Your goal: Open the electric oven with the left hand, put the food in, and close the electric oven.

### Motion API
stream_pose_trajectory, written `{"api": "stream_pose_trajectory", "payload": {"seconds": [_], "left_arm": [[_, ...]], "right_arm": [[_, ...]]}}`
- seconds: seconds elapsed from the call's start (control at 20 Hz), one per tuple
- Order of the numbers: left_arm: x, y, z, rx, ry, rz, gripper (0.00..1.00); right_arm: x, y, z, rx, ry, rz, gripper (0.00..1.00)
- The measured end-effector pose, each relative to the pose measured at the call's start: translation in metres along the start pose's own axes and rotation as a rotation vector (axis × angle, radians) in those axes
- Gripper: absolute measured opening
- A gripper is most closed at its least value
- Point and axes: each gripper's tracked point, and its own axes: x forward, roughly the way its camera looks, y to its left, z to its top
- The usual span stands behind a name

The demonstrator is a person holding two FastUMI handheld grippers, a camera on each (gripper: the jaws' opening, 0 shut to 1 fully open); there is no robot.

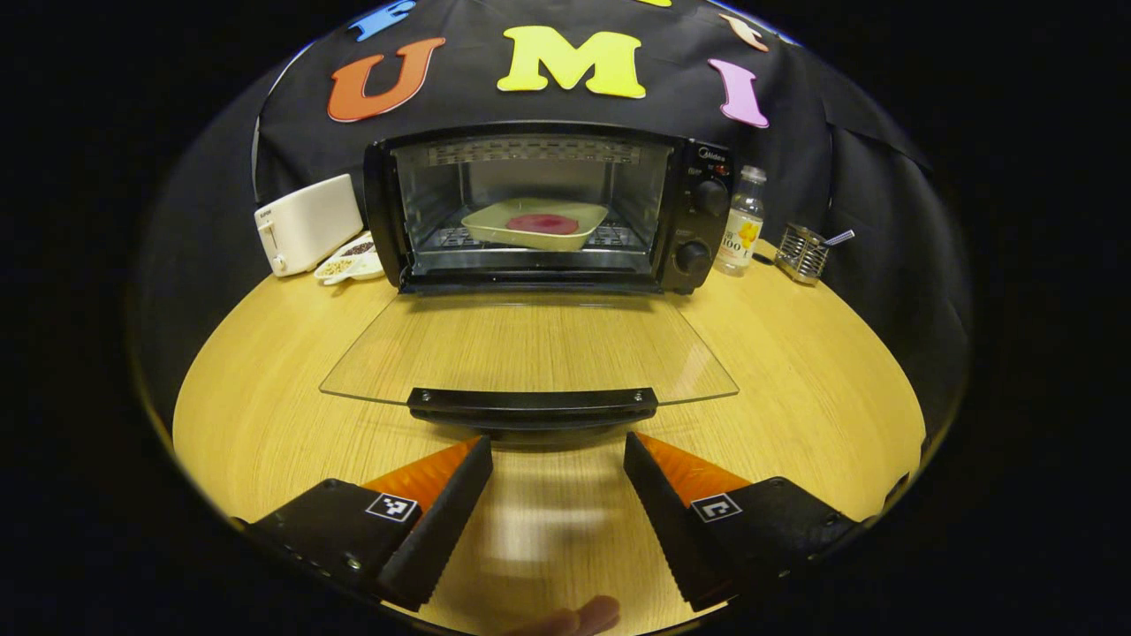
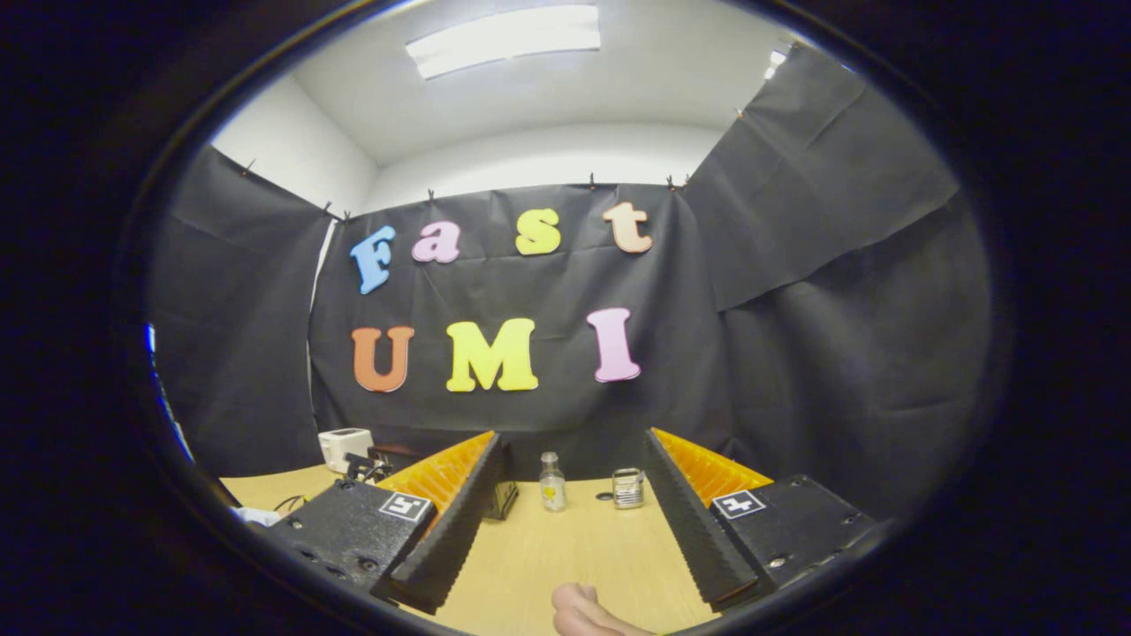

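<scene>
The oven (image 1: 539,208) stood at 12 o'clock, door (image 1: 528,349) down, tray (image 1: 535,222) inside; left gripper (image 1: 557,455) and right gripper (image 2: 573,450) both spread, empty.

Black cloth (image 2: 795,291) hung as the booth's wall on three sides, clipped along its top edge. Above it rose a white room wall (image 2: 548,155) and ceiling, where a long light panel (image 2: 504,35) glowed. Below lay a pale wood-grain tabletop (image 1: 795,380).

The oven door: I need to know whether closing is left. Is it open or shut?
Open. The glass door lies flat on the table, showing the food dish inside the oven.
</scene>
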Motion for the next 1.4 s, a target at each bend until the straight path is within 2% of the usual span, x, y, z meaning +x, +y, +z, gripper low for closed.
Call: {"api": "stream_pose_trajectory", "payload": {"seconds": [0.4,0.55,0.7,0.85,0.95,1.0,1.05,1.1,1.4], "left_arm": [[0.001,0.001,0.001,-0.061,0.026,-0.019,0.96],[-0.003,0.013,0.009,-0.024,-0.002,0.023,0.96],[-0.002,0.015,0.014,0.003,-0.020,0.018,0.96],[-0.004,0.015,0.017,0.001,-0.026,0.019,0.96],[-0.004,0.015,0.020,0.006,-0.039,0.020,0.96],[-0.004,0.016,0.021,0.005,-0.041,0.020,0.96],[-0.005,0.016,0.021,0.006,-0.041,0.019,0.96],[-0.005,0.016,0.021,0.002,-0.037,0.019,0.96],[-0.013,0.016,0.037,0.010,-0.080,0.021,0.96]], "right_arm": [[-0.020,0.003,0.011,-0.032,0.007,-0.012,0.96],[-0.024,0.010,0.015,-0.027,0.004,-0.008,0.96],[-0.028,0.028,0.023,0.000,-0.011,0.030,0.96],[-0.033,0.037,0.026,-0.025,-0.016,0.051,0.96],[-0.034,0.039,0.031,-0.040,-0.025,0.048,0.96],[-0.035,0.039,0.031,-0.043,-0.026,0.043,1.00],[-0.034,0.039,0.031,-0.045,-0.025,0.039,1.00],[-0.034,0.039,0.030,-0.046,-0.021,0.037,0.96],[-0.027,0.030,0.024,-0.024,-0.003,0.014,0.96]]}}
